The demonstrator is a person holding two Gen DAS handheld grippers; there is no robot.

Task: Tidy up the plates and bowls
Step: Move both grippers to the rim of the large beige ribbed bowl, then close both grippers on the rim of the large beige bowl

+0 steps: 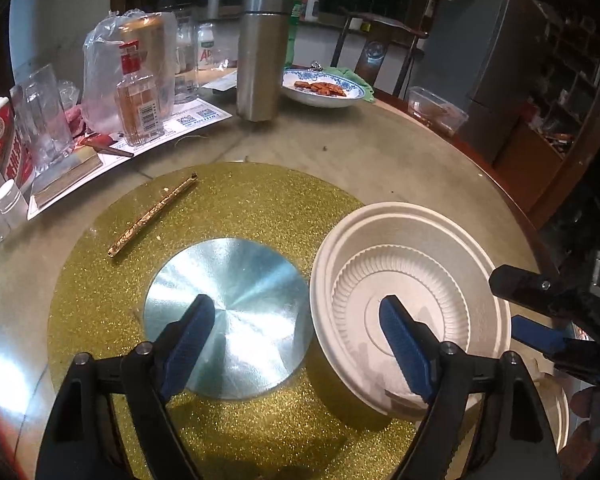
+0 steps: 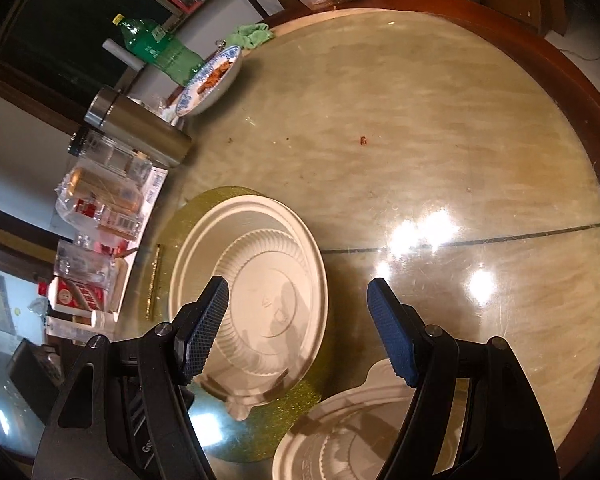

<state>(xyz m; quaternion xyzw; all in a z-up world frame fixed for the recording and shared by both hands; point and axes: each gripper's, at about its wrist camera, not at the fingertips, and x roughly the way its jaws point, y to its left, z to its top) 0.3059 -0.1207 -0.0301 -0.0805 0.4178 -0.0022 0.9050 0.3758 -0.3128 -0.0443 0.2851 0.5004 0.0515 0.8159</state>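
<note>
A white disposable bowl (image 1: 412, 280) with a smaller ribbed dish nested inside sits on the right side of the gold glitter turntable (image 1: 260, 200). My left gripper (image 1: 298, 332) is open and straddles the bowl's near-left rim. One of its fingers is over the silver centre disc (image 1: 236, 292) and the other is over the bowl's inside. In the right wrist view the same bowl (image 2: 256, 292) lies ahead on the left, and a second white dish (image 2: 340, 440) lies below. My right gripper (image 2: 298, 320) hangs open above both, holding nothing.
A steel flask (image 1: 260, 56), a blue-patterned dish of food (image 1: 324, 88), bottles and glasses (image 1: 136, 92) crowd the table's far left. A gold stick (image 1: 152, 216) lies on the turntable. A clear plastic box (image 1: 436, 110) sits near the table's wooden edge (image 2: 580, 92).
</note>
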